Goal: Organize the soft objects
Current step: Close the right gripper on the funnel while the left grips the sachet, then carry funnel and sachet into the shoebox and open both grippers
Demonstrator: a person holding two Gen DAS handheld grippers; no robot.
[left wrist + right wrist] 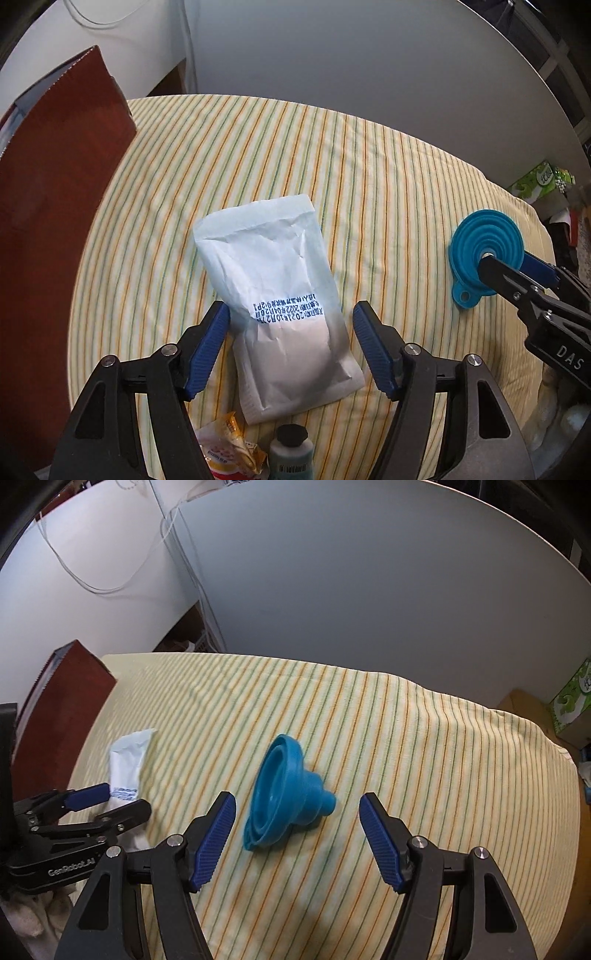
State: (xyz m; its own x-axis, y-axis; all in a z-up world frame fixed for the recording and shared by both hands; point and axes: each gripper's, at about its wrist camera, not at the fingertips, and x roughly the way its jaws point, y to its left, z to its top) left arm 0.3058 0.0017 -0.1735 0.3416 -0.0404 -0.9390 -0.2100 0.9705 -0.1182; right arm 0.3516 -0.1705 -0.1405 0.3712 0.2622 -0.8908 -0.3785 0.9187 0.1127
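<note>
Your left gripper [291,317] is released, with its blue pads wide apart on either side of the white pouch [275,302]. The pads do not touch it. The pouch lies flat near the middle of the desk, on the striped cloth [388,177]. Blue printing on the pouch shows dates, "2021" and "2022"; the other marks are too small to read.

Your right gripper [297,812] is released too. The blue funnel [284,794] lies on its side between the open pads, close to the right edge of the desk, its narrow end pointing right. From the left camera you can read "DAS" on the right gripper's body. From the right camera you can read "GenRobot.AI" on the left one, a bit blurred.

A red-brown bag [55,177] stands at the left edge of the desk, cut off by the picture. At the near edge, a yellow snack packet [231,450] and a small bottle with a black cap [291,454] are partly hidden behind the left gripper. Their labels are too small to read. A green box [543,182] sits past the right edge, its writing unclear.
</note>
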